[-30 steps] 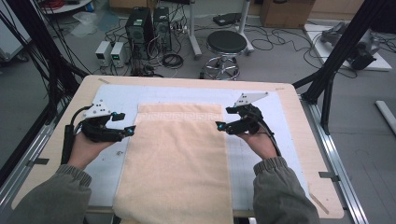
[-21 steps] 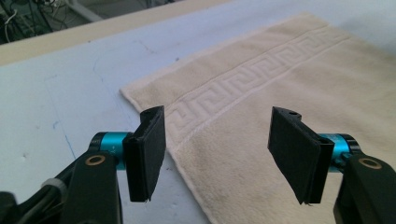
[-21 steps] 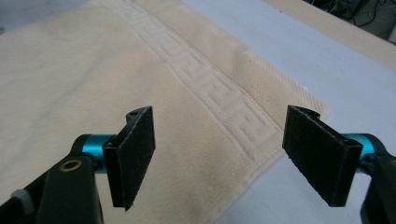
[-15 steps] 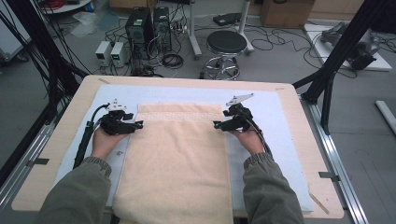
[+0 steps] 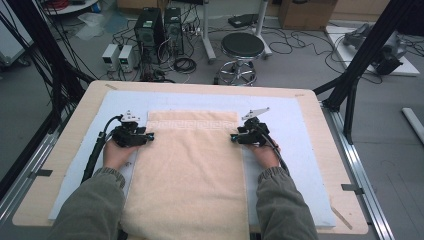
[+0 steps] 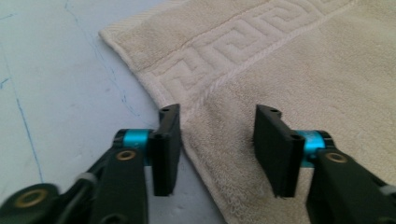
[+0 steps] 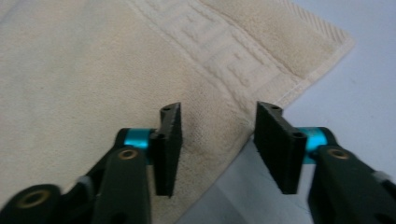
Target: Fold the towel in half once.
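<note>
Towel (image 5: 192, 165) lies on pale-blue mat (image 5: 300, 150), both grippers' jaws closing, gapped astride its edges.

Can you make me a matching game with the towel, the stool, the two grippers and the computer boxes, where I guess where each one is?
Things:
1. towel
2. stool
3. left gripper and right gripper
4. computer boxes

Places:
A. on the floor, far left behind the table
B. one at each side edge of the towel
C. spread flat on the table
D. on the floor, just behind the table's middle

Pairs: 1-C, 2-D, 3-B, 4-A
</note>
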Available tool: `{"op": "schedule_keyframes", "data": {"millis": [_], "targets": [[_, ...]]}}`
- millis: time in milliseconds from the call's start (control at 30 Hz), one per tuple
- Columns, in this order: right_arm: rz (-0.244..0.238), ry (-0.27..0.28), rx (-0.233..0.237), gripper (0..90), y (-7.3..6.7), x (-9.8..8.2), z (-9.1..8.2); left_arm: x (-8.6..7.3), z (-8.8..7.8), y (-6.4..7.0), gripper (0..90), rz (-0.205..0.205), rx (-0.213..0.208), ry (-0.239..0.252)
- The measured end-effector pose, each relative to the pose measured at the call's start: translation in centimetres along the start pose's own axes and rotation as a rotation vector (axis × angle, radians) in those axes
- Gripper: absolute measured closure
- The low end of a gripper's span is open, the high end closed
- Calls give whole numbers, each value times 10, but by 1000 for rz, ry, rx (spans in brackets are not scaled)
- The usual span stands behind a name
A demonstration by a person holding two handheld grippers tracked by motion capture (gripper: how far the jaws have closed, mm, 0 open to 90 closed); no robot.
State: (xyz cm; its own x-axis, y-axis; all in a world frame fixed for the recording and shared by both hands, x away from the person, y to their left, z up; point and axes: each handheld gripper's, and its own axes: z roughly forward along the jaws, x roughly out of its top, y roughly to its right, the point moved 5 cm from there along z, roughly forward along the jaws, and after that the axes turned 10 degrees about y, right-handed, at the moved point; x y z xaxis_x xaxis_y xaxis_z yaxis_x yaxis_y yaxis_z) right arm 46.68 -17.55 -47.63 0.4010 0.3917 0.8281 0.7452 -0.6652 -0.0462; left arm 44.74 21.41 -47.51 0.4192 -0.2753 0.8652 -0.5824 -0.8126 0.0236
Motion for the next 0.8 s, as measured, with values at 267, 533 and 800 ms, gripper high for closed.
{"op": "schedule_keyframes", "data": {"millis": [267,533,800], "targets": [[12,-21,68,834,-7,3,0,1,-2,4,821,-38,-51,-9],[7,29,109,840,-11,14,-18,16,-25,2,830,-34,-91,63],[-37,88,170,839,-39,34,-68,28,-75,24,829,38,-164,157]]}}
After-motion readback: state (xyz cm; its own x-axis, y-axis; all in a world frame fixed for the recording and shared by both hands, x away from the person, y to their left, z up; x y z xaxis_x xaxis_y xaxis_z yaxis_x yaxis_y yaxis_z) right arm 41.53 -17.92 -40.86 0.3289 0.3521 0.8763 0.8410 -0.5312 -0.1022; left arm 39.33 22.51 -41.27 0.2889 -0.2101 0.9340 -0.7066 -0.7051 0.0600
